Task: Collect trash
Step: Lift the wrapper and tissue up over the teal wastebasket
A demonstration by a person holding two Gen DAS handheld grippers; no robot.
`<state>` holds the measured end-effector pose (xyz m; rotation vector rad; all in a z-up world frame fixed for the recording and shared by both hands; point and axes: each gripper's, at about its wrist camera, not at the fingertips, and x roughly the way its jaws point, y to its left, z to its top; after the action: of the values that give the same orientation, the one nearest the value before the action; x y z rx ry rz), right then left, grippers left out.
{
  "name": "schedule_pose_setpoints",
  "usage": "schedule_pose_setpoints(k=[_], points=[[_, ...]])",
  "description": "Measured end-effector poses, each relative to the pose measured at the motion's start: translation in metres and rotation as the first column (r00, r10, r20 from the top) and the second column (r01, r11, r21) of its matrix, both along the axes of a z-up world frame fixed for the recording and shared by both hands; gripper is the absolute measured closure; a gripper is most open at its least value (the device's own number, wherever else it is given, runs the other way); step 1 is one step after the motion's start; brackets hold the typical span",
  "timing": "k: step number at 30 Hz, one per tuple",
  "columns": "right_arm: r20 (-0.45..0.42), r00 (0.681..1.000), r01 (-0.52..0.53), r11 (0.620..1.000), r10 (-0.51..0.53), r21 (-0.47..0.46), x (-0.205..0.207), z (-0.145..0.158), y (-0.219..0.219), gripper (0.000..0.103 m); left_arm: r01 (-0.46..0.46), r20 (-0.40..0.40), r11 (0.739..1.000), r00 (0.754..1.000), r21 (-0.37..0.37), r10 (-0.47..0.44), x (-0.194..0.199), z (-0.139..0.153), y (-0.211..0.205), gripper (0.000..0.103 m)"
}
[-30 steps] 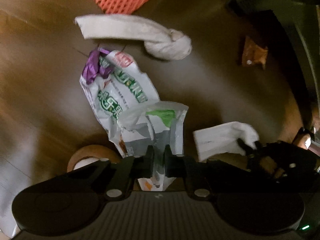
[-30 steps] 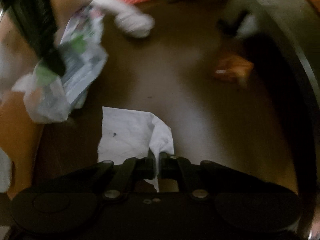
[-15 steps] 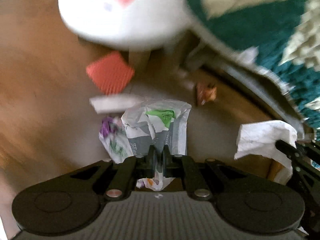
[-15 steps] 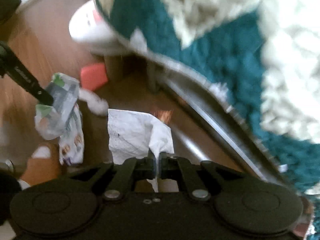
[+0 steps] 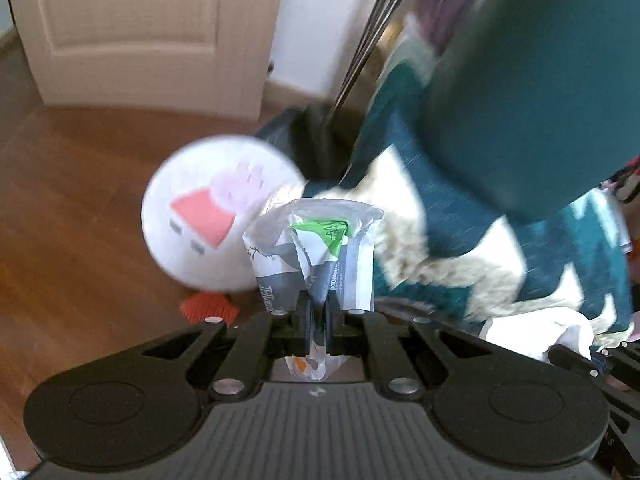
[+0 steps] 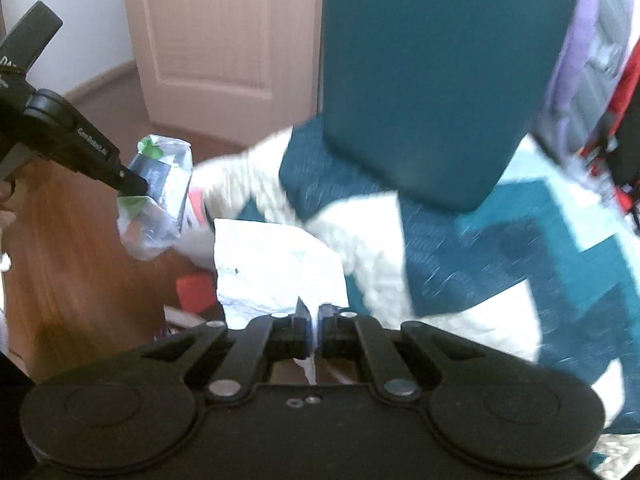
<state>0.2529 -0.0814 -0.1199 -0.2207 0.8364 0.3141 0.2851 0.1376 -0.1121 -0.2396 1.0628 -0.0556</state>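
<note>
Left wrist view: the left hand-held gripper [image 5: 316,318] is clamped on a crumpled grey-and-white plastic wrapper [image 5: 316,248] with a green patch, held above the wooden floor [image 5: 72,240]. Right wrist view: the right hand-held gripper [image 6: 314,330] pinches a creased white tissue [image 6: 276,268] near a teal-and-white blanket [image 6: 460,272].

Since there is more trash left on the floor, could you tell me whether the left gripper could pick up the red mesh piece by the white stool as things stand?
Probably not yet: the left gripper is shut on a crumpled wrapper, so its jaws are occupied. The red mesh piece lies uncovered on the floor.
</note>
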Motion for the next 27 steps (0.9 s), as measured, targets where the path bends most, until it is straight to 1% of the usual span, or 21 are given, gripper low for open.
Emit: schedule_pose_setpoints(k=[4, 7, 12, 16, 20, 21, 24, 27], points=[[0.095, 0.995, 0.013, 0.999, -0.016, 0.033, -0.017, 0.051, -0.013, 0.100, 0.009, 0.088, 1.000, 0.996, -0.002, -0.008, -0.014, 0.056, -0.017, 0.097], [0.157, 0.987, 0.029, 0.998, -0.038, 0.060, -0.029, 0.087, -0.023, 0.100, 0.009, 0.151, 1.000, 0.988, -0.008, -0.007, -0.026, 0.091, -0.031, 0.097], [0.257, 0.964, 0.041, 0.996, -0.062, 0.085, -0.043, 0.141, -0.039, 0.100, 0.031, 0.261, 0.999, 0.965, -0.008, -0.028, -0.042, 0.149, -0.056, 0.097], [0.350, 0.934, 0.043, 0.995, -0.070, 0.085, -0.049, 0.184, -0.051, 0.100, 0.054, 0.335, 0.998, 0.941, -0.013, -0.046, -0.050, 0.192, -0.075, 0.097], [0.422, 0.901, 0.059, 0.992, -0.099, 0.108, -0.049, 0.224, -0.061, 0.100, 0.072, 0.388, 0.997, 0.920, -0.028, -0.055, -0.054, 0.222, -0.097, 0.097], [0.435, 0.894, 0.063, 0.992, -0.105, 0.111, -0.045, 0.227, -0.064, 0.100, 0.073, 0.400, 0.997, 0.915, -0.030, -0.055, -0.053, 0.229, -0.104, 0.097], [0.482, 0.869, 0.069, 0.993, -0.108, 0.098, -0.039, 0.251, -0.069, 0.100, 0.079, 0.425, 0.996, 0.903, -0.037, -0.056, -0.045, 0.249, -0.118, 0.097], [0.512, 0.852, 0.081, 0.993, -0.111, 0.081, -0.026, 0.270, -0.072, 0.100, 0.080, 0.453, 0.996, 0.890, -0.032, -0.057, -0.033, 0.270, -0.132, 0.097]])
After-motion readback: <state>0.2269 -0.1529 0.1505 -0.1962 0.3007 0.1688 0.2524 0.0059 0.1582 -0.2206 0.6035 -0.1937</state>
